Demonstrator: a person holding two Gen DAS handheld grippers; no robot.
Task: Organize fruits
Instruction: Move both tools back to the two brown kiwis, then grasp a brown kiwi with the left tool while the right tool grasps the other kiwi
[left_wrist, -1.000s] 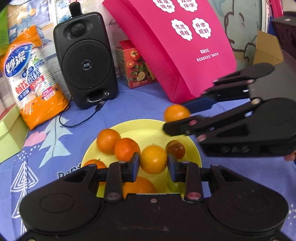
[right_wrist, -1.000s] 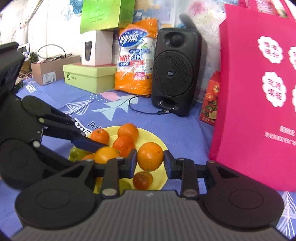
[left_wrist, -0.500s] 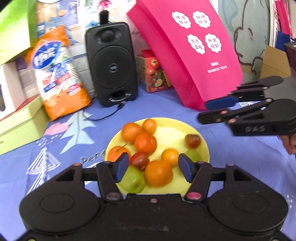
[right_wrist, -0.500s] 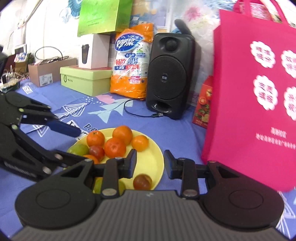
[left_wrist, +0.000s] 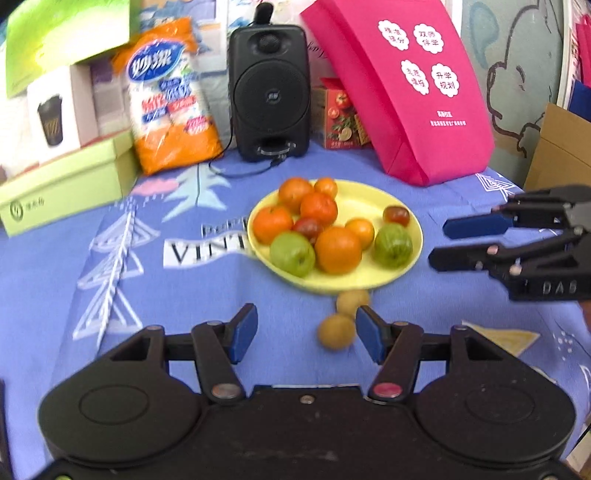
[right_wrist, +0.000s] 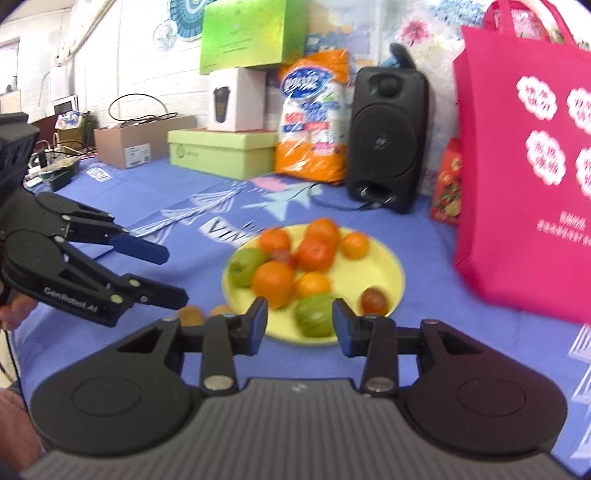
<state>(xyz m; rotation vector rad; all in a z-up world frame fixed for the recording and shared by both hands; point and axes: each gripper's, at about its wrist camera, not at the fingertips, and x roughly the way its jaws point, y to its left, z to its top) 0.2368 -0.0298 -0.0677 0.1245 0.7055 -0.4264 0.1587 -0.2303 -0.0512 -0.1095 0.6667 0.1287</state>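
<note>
Lying beyond both empty, spread claws: yellow plate (left_wrist: 406, 273) of fruit.

both tongs (left_wrist: 302, 334) (right_wrist: 298, 322) released oranges (left_wrist: 338, 249), pulled back

Black speaker (left_wrist: 269, 92) stands on the blue printed cloth (left_wrist: 55, 266), cable (left_wrist: 236, 170) trailing from its base. Just left of the speaker: orange-and-white bag (left_wrist: 168, 103) of paper cups. Farther left: pale green shoebox (left_wrist: 66, 181), with a white box (left_wrist: 51, 110) showing a cup picture on top and a green gift bag (left_wrist: 62, 33) above that. Just right of the speaker: small red carton (left_wrist: 341, 114) printed with tomatoes, then a big pink tote (left_wrist: 410, 85) with white characters. Far right: cardboard box (left_wrist: 561, 147). Well left of the speaker in the right view: brown carton (right_wrist: 142, 140) with wires on it.
</note>
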